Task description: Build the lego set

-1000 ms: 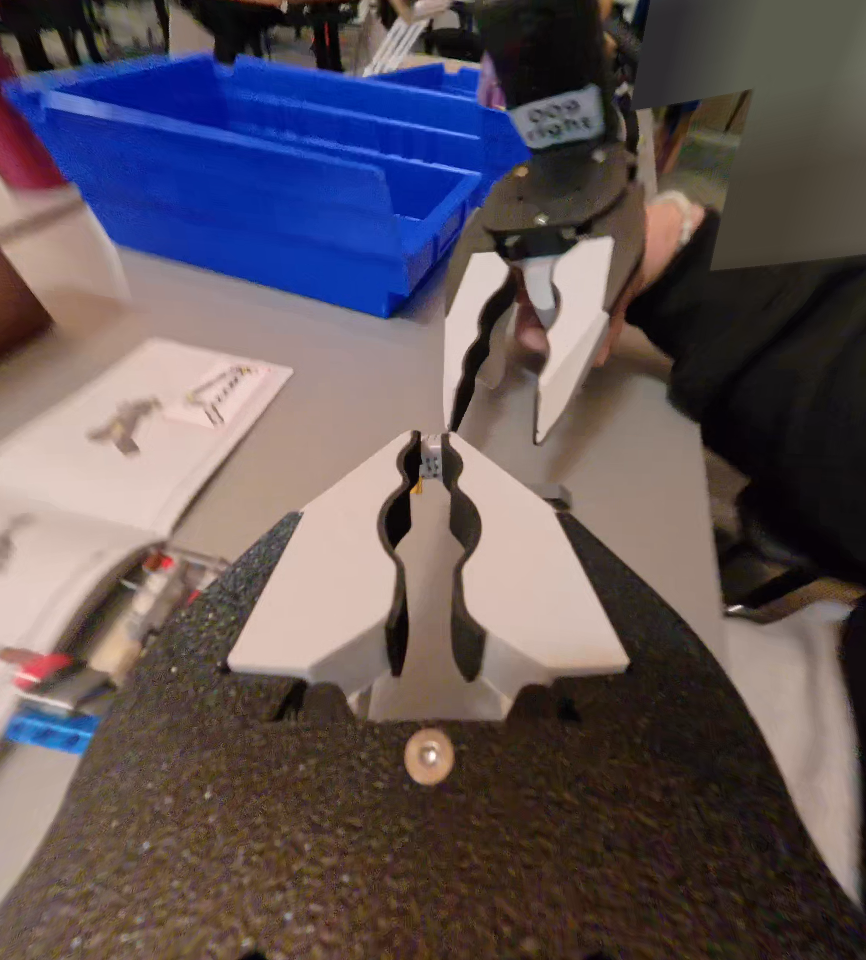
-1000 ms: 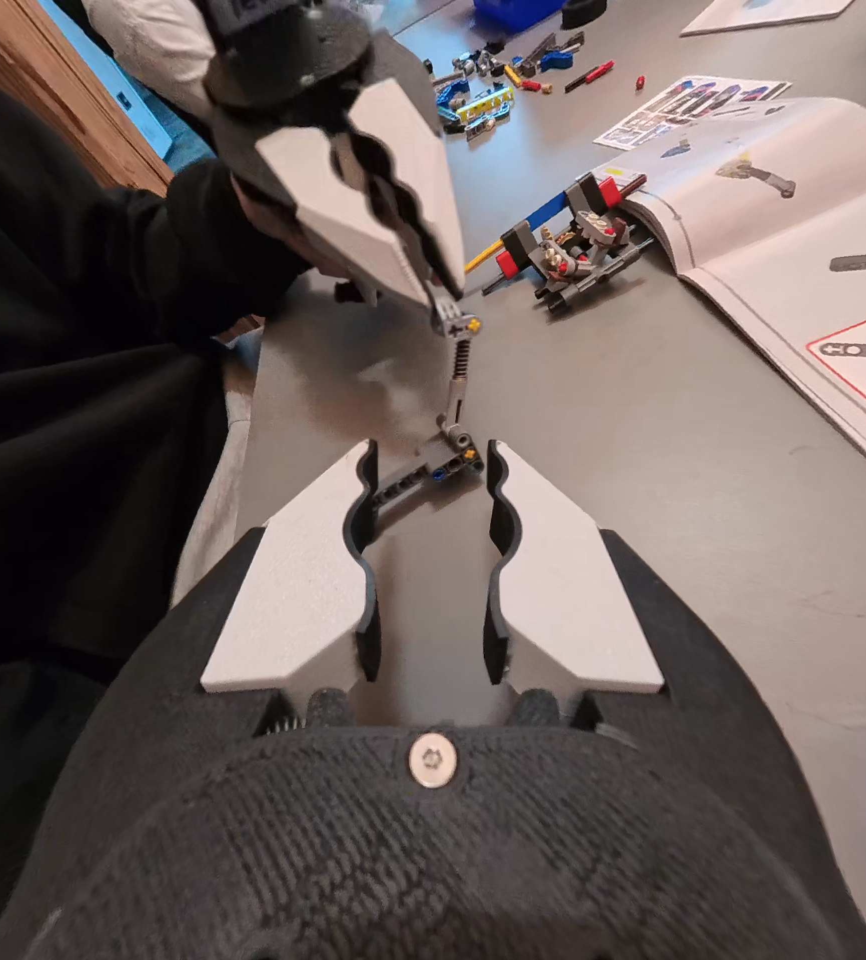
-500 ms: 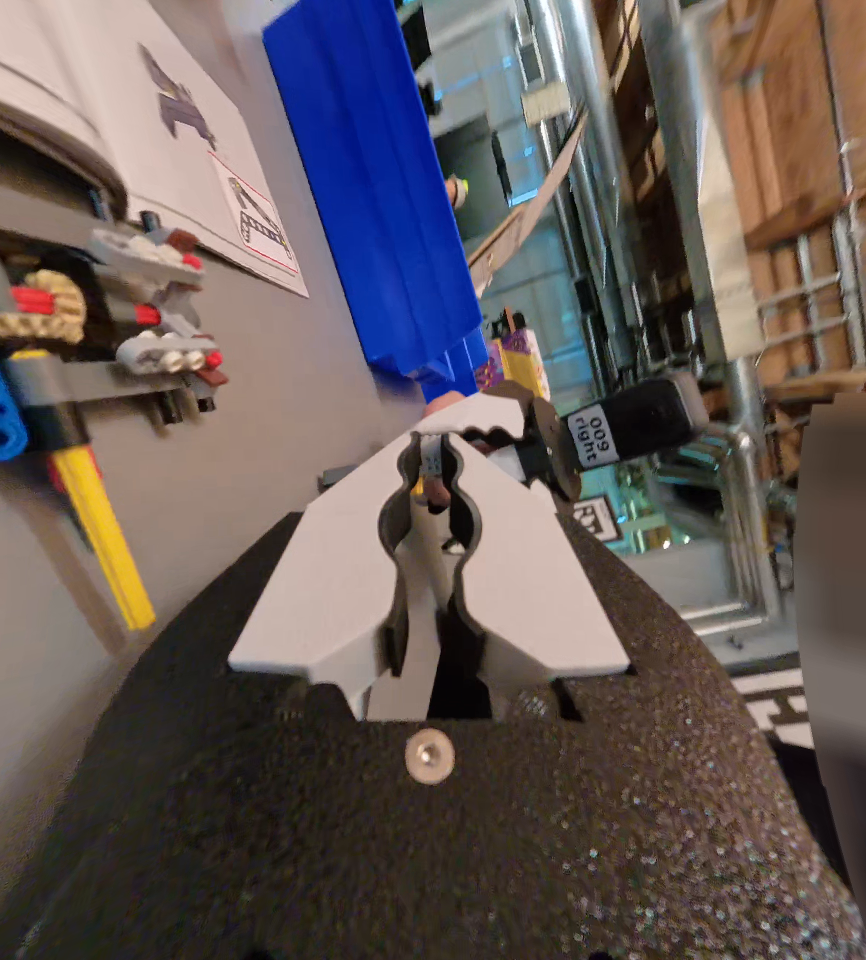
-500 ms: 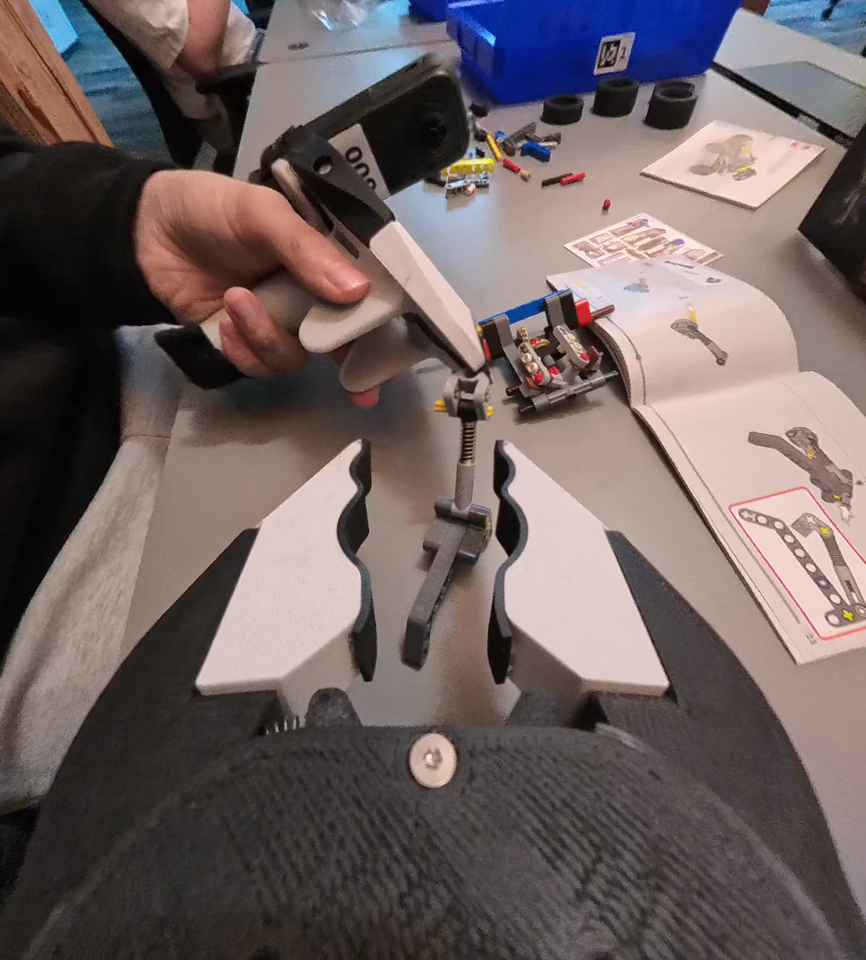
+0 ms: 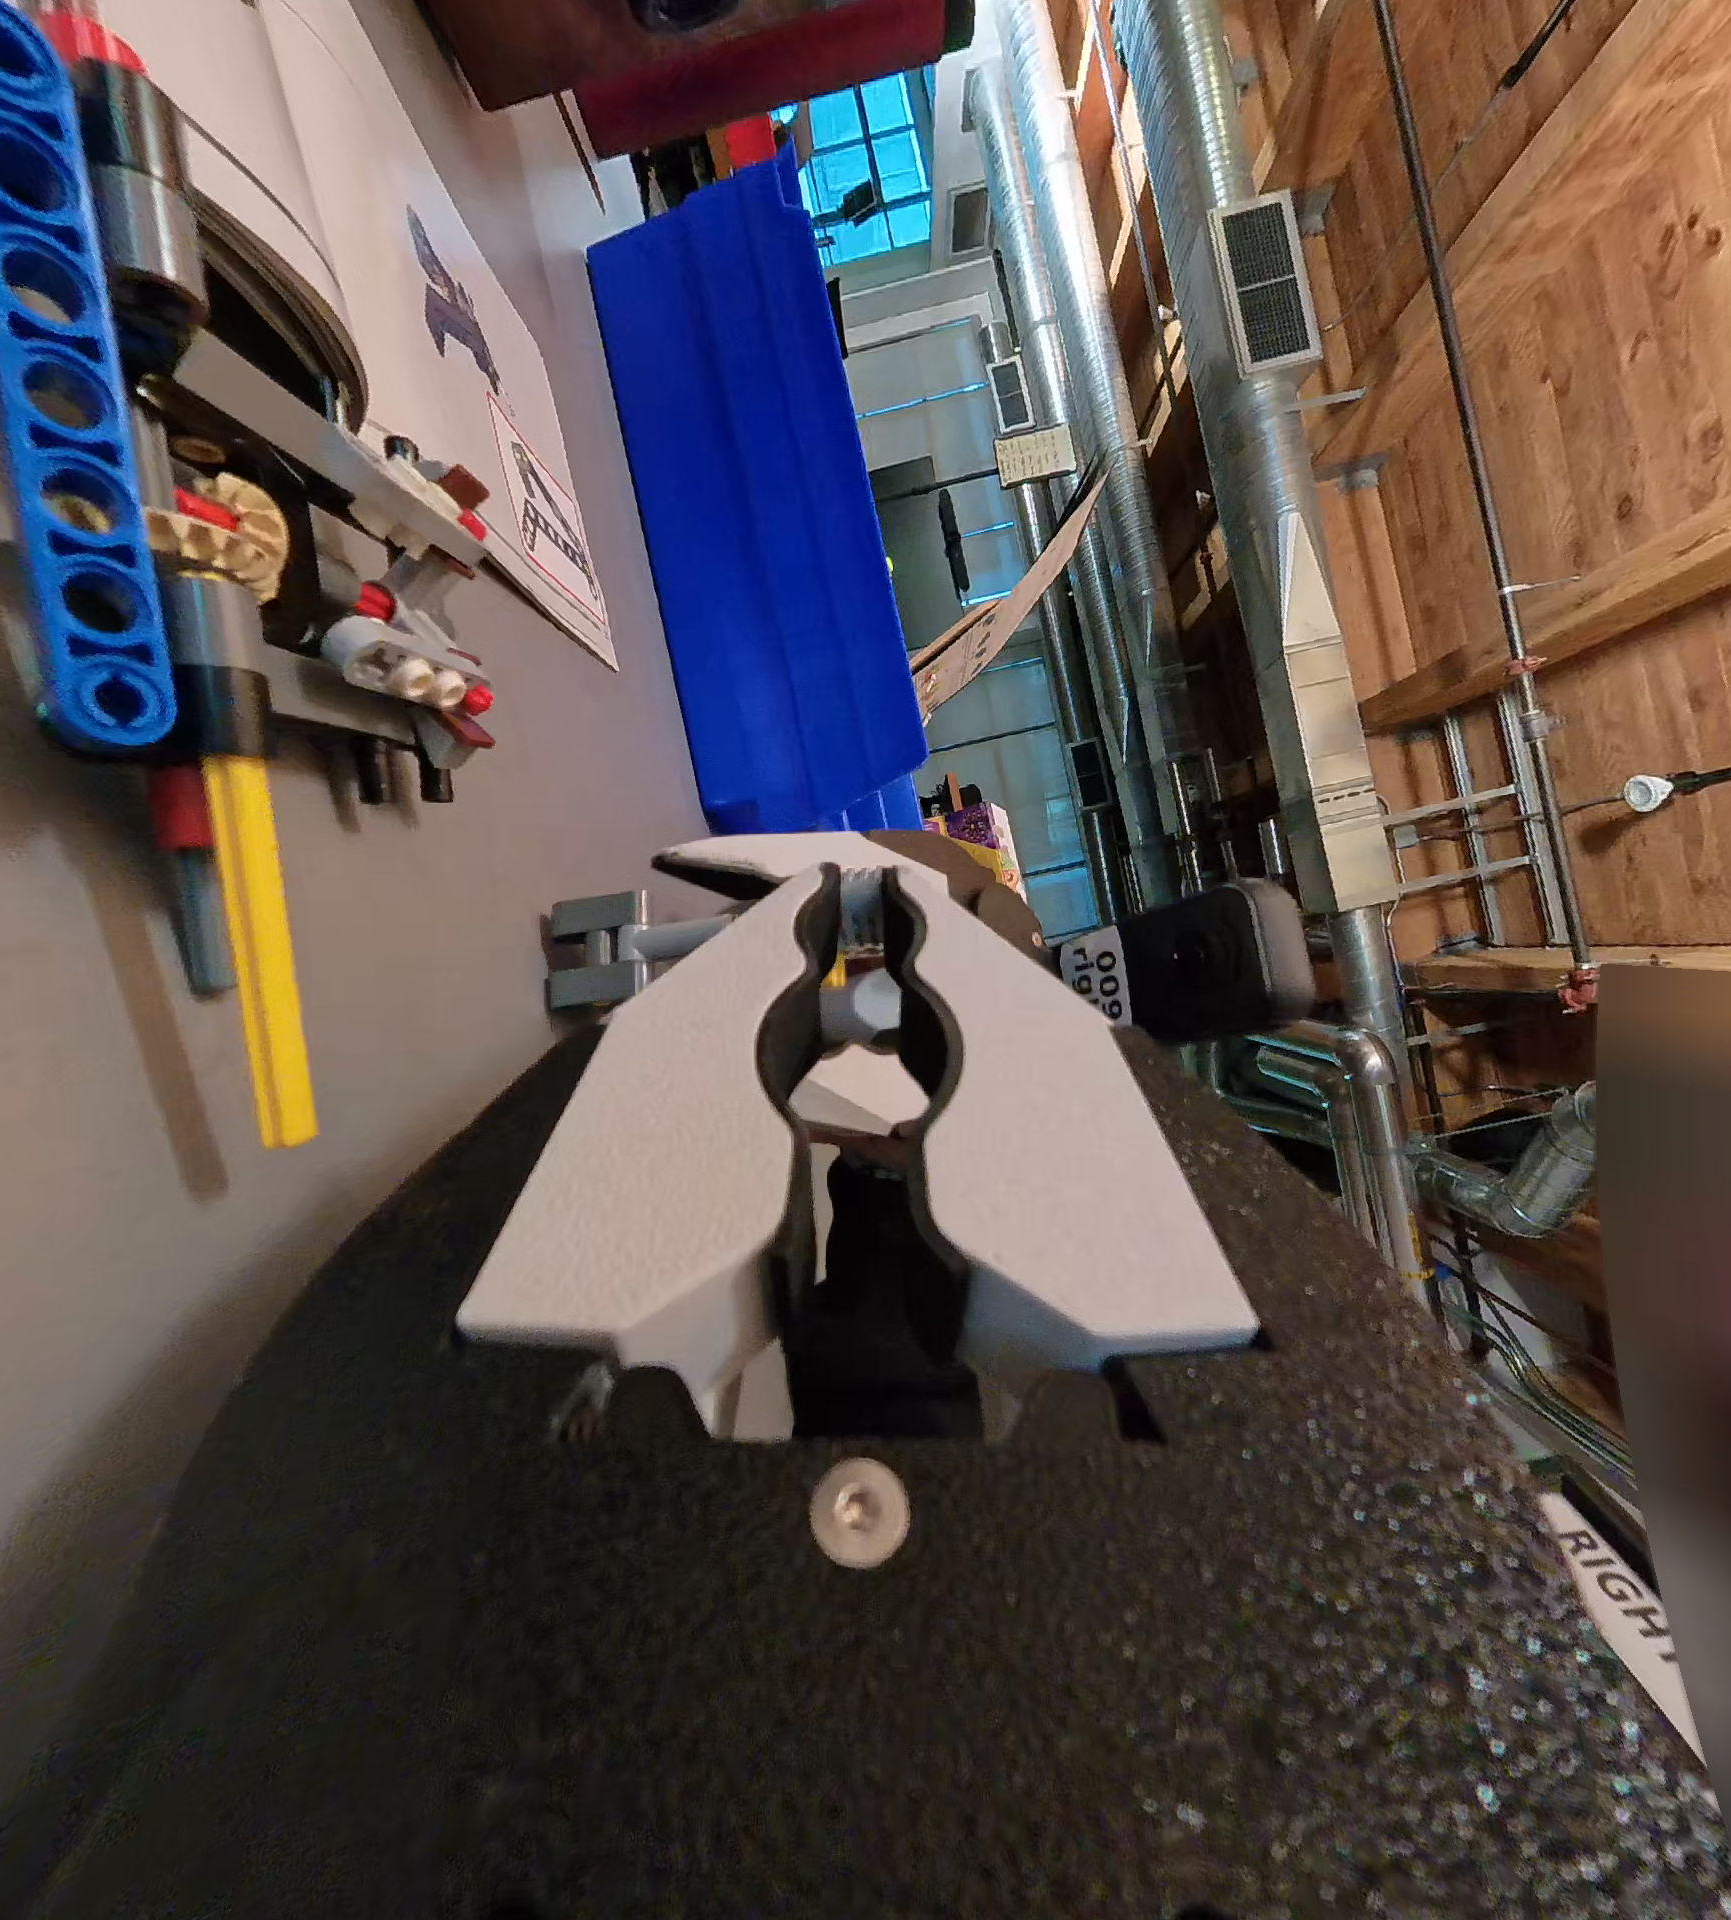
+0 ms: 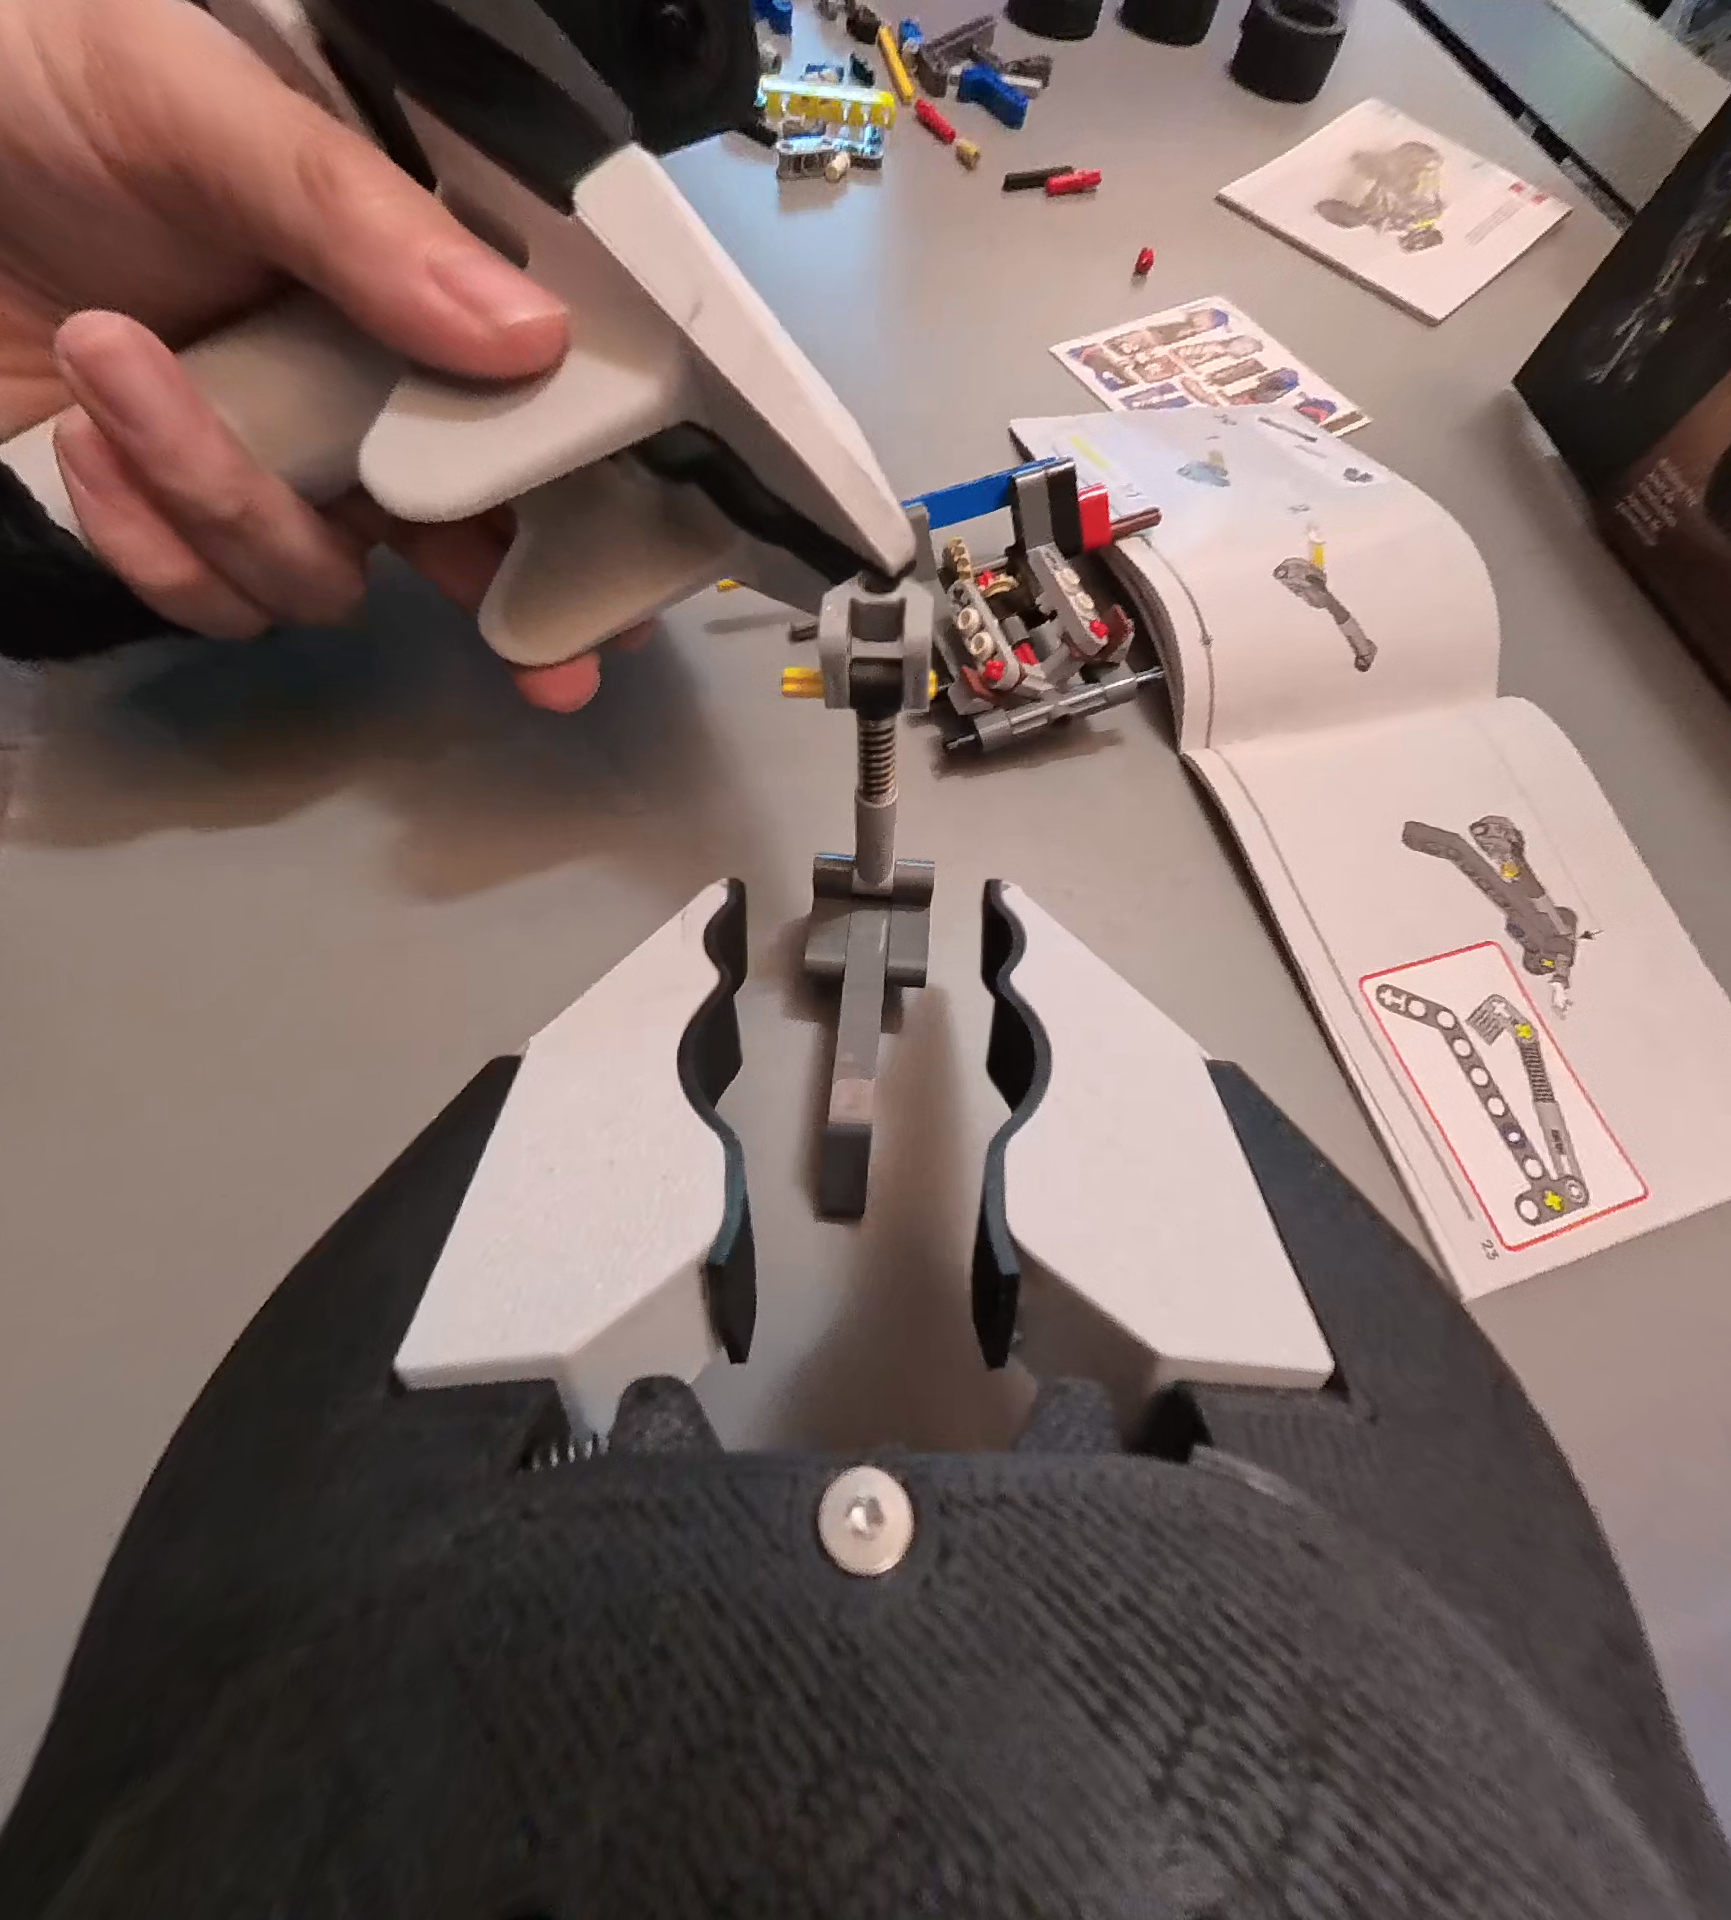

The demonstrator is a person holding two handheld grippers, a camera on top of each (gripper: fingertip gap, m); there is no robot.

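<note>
The grey surface (image 6: 217, 987) filled most of the right wrist view, its far edge cut off at the top of the frame. A dark box (image 6: 1713, 343) ran out of the upper right corner, only one corner of it showing. An open instruction booklet (image 6: 1412, 831) lay at centre right, its near page ending short of the lower right edge. In the left wrist view, a blue bin (image 5: 757, 520) stood in the upper middle, seen sideways because that camera was rolled over.

A hand (image 6: 165, 312) in the upper left held the left gripper (image 6: 887, 566), fingers closed on the top of a grey shock-absorber assembly (image 6: 871, 831); the grip point itself was hidden beneath the fingertips. In the left wrist view, the left gripper (image 5: 861, 904) hid nearly all of that piece.

The right gripper (image 6: 861, 914) stood wide open and empty at lower centre, the assembly's dark beam hanging between its fingers without touching either.

A partly built chassis (image 6: 1027, 623) sat at centre, half tucked under the booklet. Loose pieces (image 6: 892, 94) at the top were too small to identify.
</note>
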